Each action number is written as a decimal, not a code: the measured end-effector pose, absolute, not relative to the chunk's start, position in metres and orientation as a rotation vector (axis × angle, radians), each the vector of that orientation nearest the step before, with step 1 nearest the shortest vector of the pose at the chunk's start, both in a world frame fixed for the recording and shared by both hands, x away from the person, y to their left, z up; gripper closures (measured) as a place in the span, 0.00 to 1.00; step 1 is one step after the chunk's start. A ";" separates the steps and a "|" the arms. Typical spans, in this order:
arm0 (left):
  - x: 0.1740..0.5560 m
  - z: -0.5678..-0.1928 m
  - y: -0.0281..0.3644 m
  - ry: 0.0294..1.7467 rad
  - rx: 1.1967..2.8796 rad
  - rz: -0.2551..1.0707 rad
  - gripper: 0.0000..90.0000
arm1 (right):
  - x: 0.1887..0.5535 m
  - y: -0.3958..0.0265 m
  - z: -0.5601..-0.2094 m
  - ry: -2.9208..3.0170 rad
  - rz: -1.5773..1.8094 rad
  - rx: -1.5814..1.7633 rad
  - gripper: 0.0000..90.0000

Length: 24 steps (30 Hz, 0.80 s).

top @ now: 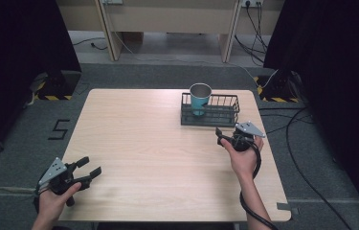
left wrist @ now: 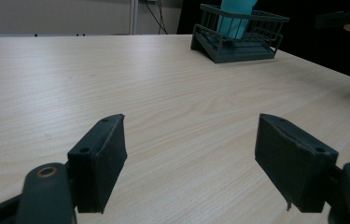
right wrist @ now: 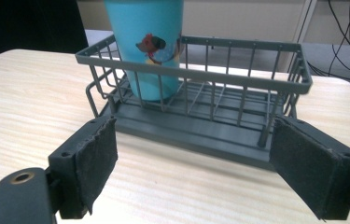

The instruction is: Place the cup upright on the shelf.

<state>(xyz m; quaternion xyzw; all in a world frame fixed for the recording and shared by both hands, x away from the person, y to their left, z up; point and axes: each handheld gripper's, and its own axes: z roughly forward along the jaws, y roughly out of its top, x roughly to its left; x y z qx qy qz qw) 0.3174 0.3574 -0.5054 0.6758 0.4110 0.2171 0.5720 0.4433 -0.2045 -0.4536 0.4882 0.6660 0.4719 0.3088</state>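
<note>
A teal cup point(top: 199, 98) with a metal rim stands upright in the left end of a dark wire basket point(top: 225, 116) at the table's far right. In the right gripper view the cup point(right wrist: 147, 42) carries a small picture and the basket point(right wrist: 238, 79) lies just beyond the jaws. My right gripper point(top: 226, 132) is open, a little in front of the basket, holding nothing. My left gripper point(top: 90, 173) is open at the table's near left corner, over bare wood, with the basket point(left wrist: 242, 39) far off.
The light wooden table point(top: 158, 153) has rounded corners. Dark curtains flank both sides. Cables point(top: 306, 177) trail over the grey floor at the right, and a taped "5" point(top: 58, 129) marks the floor at the left.
</note>
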 end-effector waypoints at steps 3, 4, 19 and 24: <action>0.317 -0.505 0.357 0.964 1.586 0.509 0.27 | 0.440 -0.206 -0.455 1.759 1.247 1.299 0.18; 0.317 -0.505 0.357 0.964 1.586 0.509 0.27 | 0.439 -0.207 -0.455 1.759 1.244 1.296 0.18; 0.317 -0.505 0.357 0.966 1.585 0.511 0.27 | 0.420 -0.222 -0.460 1.743 1.234 1.305 0.18; 0.317 -0.505 0.357 0.967 1.585 0.511 0.27 | 0.411 -0.227 -0.465 1.738 1.228 1.323 0.18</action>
